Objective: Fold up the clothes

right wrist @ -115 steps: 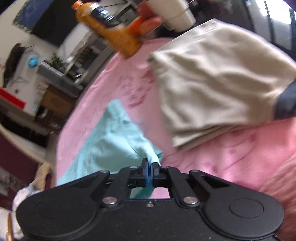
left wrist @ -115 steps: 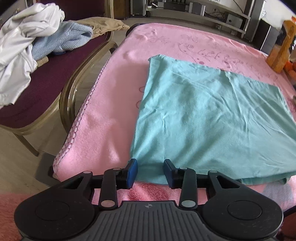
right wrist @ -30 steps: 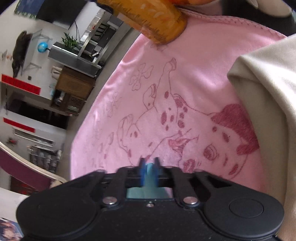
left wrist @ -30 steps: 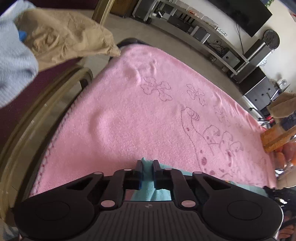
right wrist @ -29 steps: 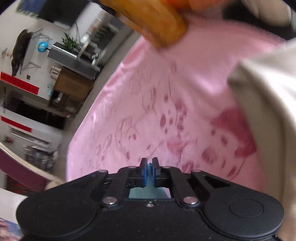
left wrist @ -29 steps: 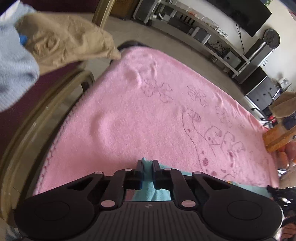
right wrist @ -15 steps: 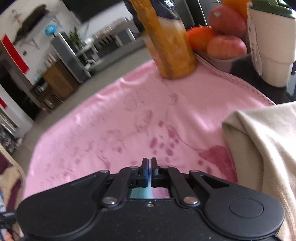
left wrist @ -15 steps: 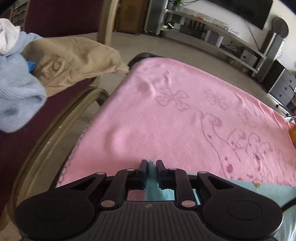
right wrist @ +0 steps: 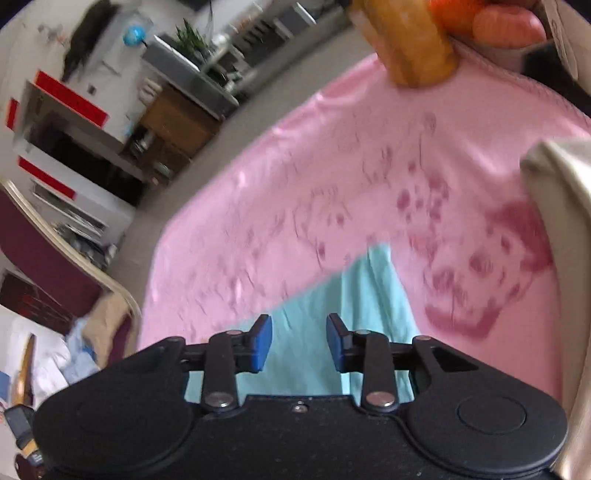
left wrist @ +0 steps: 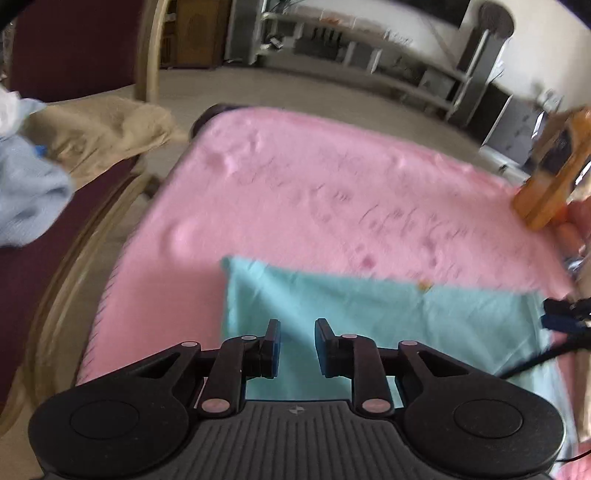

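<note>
A teal cloth [left wrist: 388,317] lies folded flat on the pink blanket [left wrist: 295,192]; its far edge runs across the left wrist view. My left gripper [left wrist: 297,349] hovers above the cloth's near left part, jaws opening, nothing pressed between the blue pads. In the right wrist view the teal cloth [right wrist: 354,295] shows its right corner, and my right gripper [right wrist: 299,347] stands over it, jaws opening, free of the fabric. The right gripper's fingertips [left wrist: 561,317] show at the cloth's right edge in the left wrist view.
A folded beige garment [right wrist: 565,229] lies on the blanket at the right. An orange bottle [right wrist: 410,40] and fruit [right wrist: 506,22] stand at the far right edge. A maroon chair [left wrist: 48,221] on the left holds tan [left wrist: 99,133] and light blue clothes [left wrist: 26,192].
Both grippers let go of the teal cloth's corners, opened and drew back and up. The cloth's folded far edge now lies flat on the blanket.
</note>
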A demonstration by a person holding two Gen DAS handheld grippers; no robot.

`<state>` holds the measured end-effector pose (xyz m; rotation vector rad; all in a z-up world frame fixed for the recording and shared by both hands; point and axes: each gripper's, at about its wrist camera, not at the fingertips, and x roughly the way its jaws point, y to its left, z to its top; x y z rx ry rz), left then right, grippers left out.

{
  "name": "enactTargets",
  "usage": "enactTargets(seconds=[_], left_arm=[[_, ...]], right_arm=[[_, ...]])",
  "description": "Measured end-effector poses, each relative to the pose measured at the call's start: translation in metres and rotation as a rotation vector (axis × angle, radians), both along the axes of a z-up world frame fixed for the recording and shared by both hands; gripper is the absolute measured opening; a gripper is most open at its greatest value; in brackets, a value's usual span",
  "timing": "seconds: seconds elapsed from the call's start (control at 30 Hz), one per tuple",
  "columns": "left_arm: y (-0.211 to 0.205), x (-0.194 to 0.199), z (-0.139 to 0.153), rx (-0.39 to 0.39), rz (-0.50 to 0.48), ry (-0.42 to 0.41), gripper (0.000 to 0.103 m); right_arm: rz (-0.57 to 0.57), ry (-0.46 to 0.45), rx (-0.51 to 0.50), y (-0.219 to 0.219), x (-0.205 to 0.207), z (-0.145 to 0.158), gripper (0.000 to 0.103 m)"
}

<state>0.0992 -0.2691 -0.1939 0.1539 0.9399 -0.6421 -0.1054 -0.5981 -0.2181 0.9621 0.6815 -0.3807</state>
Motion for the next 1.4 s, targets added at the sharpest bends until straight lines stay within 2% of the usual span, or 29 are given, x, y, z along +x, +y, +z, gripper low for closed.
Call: enactTargets(seconds=[0.03,0.07,0.1,0.2,0.27,0.37,0.4,0.43,0.47,0.5,0.53,0.67,0.8,0.9,0.93,1.0,1.03,1.07,1.13,1.17,1.2,1.27,1.33,1.4], left_arm=[[0.010,-0.003,0.002,-0.002,0.025,0.007,0.026],[0.022,-0.006,0.004,-0.013,0.053,0.018,0.039],[0.035,-0.008,0.006,-0.023,0.080,0.030,0.042],[0.067,-0.018,0.003,-0.032,0.145,0.102,0.042],[0.082,-0.024,-0.004,-0.024,0.180,0.161,0.041],[0.089,-0.026,-0.013,-0.025,0.188,0.214,0.038],[0.088,-0.026,-0.015,-0.026,0.183,0.225,0.036],[0.088,-0.027,-0.016,-0.027,0.179,0.236,0.028],[0.086,-0.027,-0.019,-0.025,0.170,0.249,0.013],[0.084,-0.027,-0.021,-0.020,0.160,0.255,0.006],[0.084,-0.029,-0.019,-0.014,0.162,0.239,0.001],[0.088,-0.045,-0.012,0.031,0.199,0.161,0.000],[0.082,-0.053,-0.018,0.151,0.208,0.122,0.001],[0.083,-0.062,-0.007,0.177,0.231,0.029,0.002],[0.083,-0.065,-0.001,0.145,0.228,-0.006,0.002],[0.074,-0.068,0.016,0.047,0.161,-0.073,0.003],[0.066,-0.070,0.024,-0.002,0.115,-0.101,0.009],[0.055,-0.070,0.031,-0.047,0.056,-0.118,0.015],[0.029,-0.067,0.035,-0.104,-0.039,-0.122,0.017],[0.015,-0.064,0.034,-0.126,-0.077,-0.121,0.017],[0.001,-0.060,0.030,-0.139,-0.100,-0.117,0.017],[-0.019,-0.046,0.018,-0.148,-0.116,-0.066,0.017],[-0.030,-0.029,-0.001,-0.112,-0.105,0.023,0.016],[-0.027,-0.019,-0.020,-0.053,-0.061,0.089,0.010]], right_arm=[[0.005,0.017,-0.014,0.004,0.000,0.002,0.032],[0.008,0.018,-0.034,0.006,-0.003,0.007,0.032],[0.005,0.000,-0.056,0.010,-0.008,0.016,0.032],[-0.009,-0.063,-0.113,0.019,-0.028,0.039,0.041],[-0.026,-0.101,-0.128,0.023,-0.040,0.048,0.043],[-0.058,-0.121,-0.092,0.025,-0.051,0.047,0.043],[-0.066,-0.123,-0.078,0.025,-0.053,0.046,0.043],[-0.069,-0.121,-0.071,0.025,-0.054,0.045,0.043],[-0.068,-0.118,-0.071,0.026,-0.054,0.045,0.043],[-0.065,-0.115,-0.078,0.028,-0.055,0.044,0.043],[-0.061,-0.106,-0.088,0.029,-0.055,0.042,0.043],[-0.051,-0.049,-0.090,0.028,-0.048,0.031,0.043],[-0.044,0.000,-0.109,0.028,-0.041,0.023,0.043],[-0.064,-0.004,-0.126,0.026,-0.042,0.025,0.043],[-0.071,-0.025,-0.126,0.024,-0.044,0.028,0.043],[-0.072,-0.107,-0.110,0.021,-0.048,0.036,0.043],[-0.069,-0.158,-0.095,0.020,-0.050,0.040,0.043],[-0.061,-0.219,-0.069,0.018,-0.050,0.044,0.043],[-0.042,-0.317,-0.043,0.016,-0.047,0.052,0.042],[-0.029,-0.330,-0.063,0.016,-0.042,0.055,0.042],[-0.017,-0.339,-0.084,0.016,-0.037,0.057,0.042],[0.009,-0.298,-0.138,0.018,-0.024,0.055,0.042],[0.035,-0.237,-0.161,0.018,-0.012,0.046,0.042],[0.054,-0.164,-0.154,0.017,-0.003,0.033,0.042]])
